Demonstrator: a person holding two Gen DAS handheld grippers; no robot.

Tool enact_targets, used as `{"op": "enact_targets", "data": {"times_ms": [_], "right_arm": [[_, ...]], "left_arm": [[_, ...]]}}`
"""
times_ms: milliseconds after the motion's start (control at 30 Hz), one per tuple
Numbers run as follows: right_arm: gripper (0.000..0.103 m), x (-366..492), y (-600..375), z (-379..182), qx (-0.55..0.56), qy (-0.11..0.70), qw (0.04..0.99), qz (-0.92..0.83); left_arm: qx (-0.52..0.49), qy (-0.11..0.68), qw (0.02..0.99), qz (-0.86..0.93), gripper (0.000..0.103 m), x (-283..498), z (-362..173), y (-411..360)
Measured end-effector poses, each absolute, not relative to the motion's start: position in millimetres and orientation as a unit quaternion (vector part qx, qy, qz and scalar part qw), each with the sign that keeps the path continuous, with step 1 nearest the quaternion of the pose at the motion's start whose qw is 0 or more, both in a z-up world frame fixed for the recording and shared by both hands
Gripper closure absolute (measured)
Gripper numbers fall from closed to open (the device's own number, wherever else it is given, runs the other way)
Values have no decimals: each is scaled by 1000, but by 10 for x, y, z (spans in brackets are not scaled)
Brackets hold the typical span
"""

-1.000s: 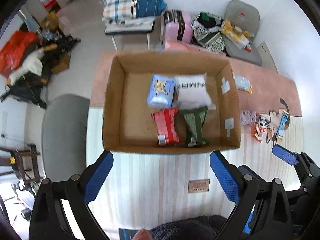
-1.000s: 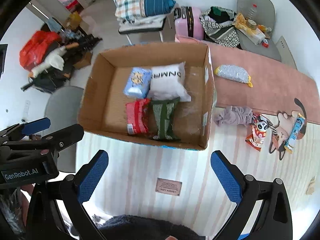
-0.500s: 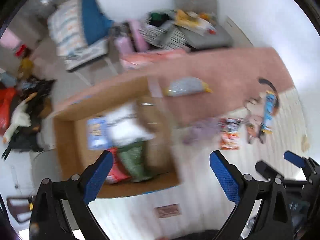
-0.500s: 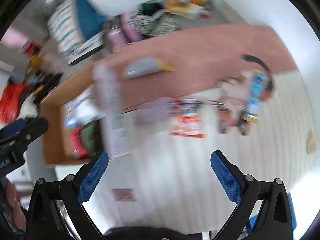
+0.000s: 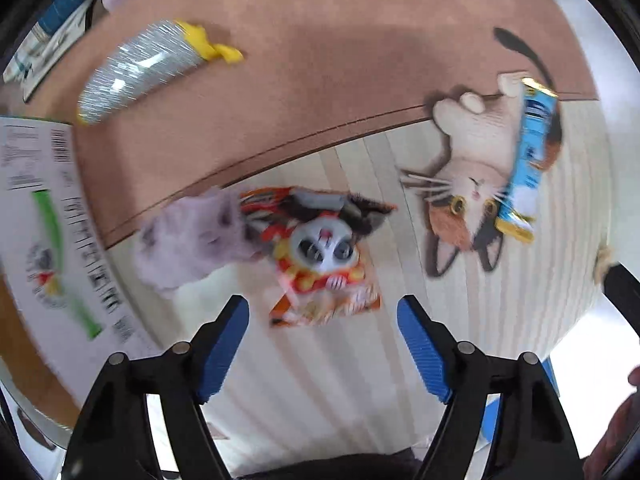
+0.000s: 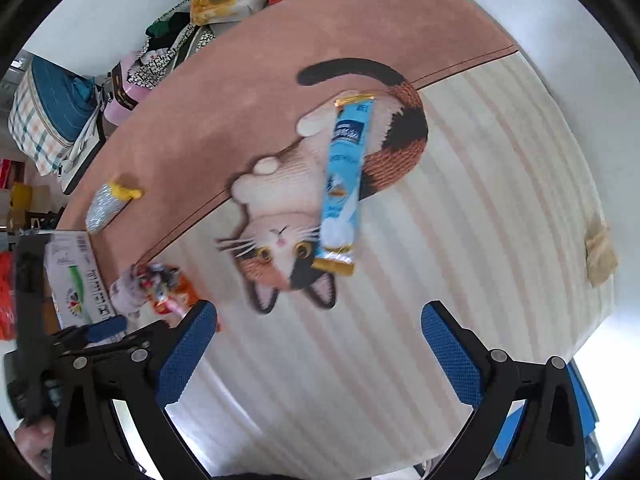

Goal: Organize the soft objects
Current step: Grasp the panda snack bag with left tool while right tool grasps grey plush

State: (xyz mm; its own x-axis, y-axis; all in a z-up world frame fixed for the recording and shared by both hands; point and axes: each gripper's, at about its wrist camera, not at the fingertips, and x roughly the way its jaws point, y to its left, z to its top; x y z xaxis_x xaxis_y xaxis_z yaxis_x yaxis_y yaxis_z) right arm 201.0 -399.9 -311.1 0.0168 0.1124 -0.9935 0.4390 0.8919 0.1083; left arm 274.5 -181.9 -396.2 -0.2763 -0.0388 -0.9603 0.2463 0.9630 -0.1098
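Observation:
My left gripper (image 5: 323,316) is open and empty, just short of an orange snack packet with a panda face (image 5: 320,264). A crumpled lilac cloth (image 5: 192,240) lies touching the packet's left side. A silver pouch with a yellow end (image 5: 140,68) lies further back on the pink mat. A long blue packet (image 5: 528,160) lies over the printed cat. My right gripper (image 6: 318,324) is open and empty, short of that blue packet (image 6: 344,184). The orange packet (image 6: 172,292) and lilac cloth (image 6: 126,290) show at its left.
The cardboard box's labelled side wall (image 5: 44,220) stands at the left, also seen in the right wrist view (image 6: 76,280). A beige scrap (image 6: 600,252) lies at the mat's right edge. Bags and clutter (image 6: 168,40) stand beyond the mat's far edge.
Both grippers have swung right, away from the box, and moved lower towards the mat. The loose packets now fill both views. Both stay open.

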Motion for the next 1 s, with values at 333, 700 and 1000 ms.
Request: {"op": "enact_targets", "data": {"times_ms": [333, 700, 1000], "right_arm": [[0, 2323, -4155, -3531, 187, 720, 660, -100], [6, 2583, -3632, -3625, 121, 730, 673, -12], [8, 2702, -1604, -3581, -217, 684, 657, 230]], "left_arm": [[52, 802, 590, -84, 59, 2738, -4318, -1915], [10, 766, 641, -54, 60, 2126, -3811, -1445], [-97, 784, 613, 2, 60, 1355, -3948, -680]]}}
